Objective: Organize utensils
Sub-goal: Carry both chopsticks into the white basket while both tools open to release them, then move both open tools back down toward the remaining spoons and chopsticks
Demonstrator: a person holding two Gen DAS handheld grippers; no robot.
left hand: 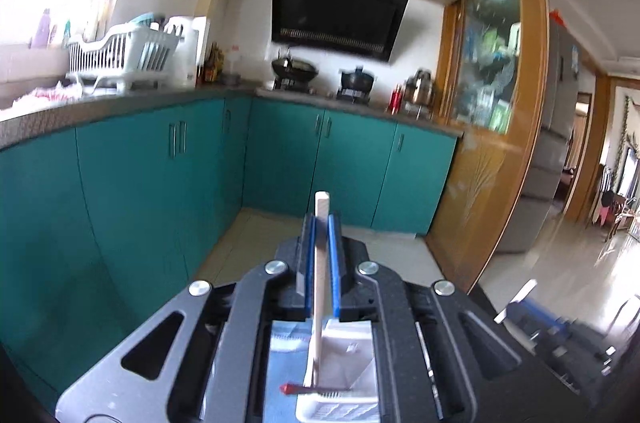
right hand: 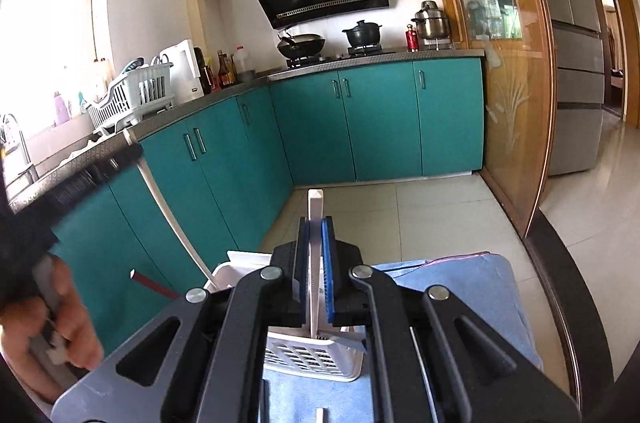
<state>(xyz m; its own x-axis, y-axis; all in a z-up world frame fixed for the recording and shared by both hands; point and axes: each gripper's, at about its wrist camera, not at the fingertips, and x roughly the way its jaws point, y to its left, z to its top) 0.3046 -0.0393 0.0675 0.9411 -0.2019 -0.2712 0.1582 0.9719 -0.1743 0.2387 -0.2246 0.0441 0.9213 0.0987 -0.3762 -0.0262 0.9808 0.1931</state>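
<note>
1. Wooden and pale, a chopstick (left hand: 319, 275) stands clamped between the blue pads of the left claw (left hand: 321, 223), its squared end poking just past the fingertips.
2. White plastic, a second chopstick (right hand: 314, 263) is pinched the same way in the right claw (right hand: 316, 223), upright between the pads.
3. Below both claws sits a white slotted utensil basket (right hand: 320, 363) on a blue cloth (right hand: 472, 299); each held stick runs down toward its opening.
4. A red-tipped chopstick (left hand: 304, 389) lies across the basket's rim in the left wrist view.
5. In the right wrist view a bare hand (right hand: 52, 323) grips the left tool's handle at the lower left edge.
6. Behind, the teal-fronted counter (right hand: 224, 95) carries a white dish rack (right hand: 132, 95) near the window, with a wok (right hand: 302, 45) and a black pot (right hand: 362, 33) on the hob.
</note>
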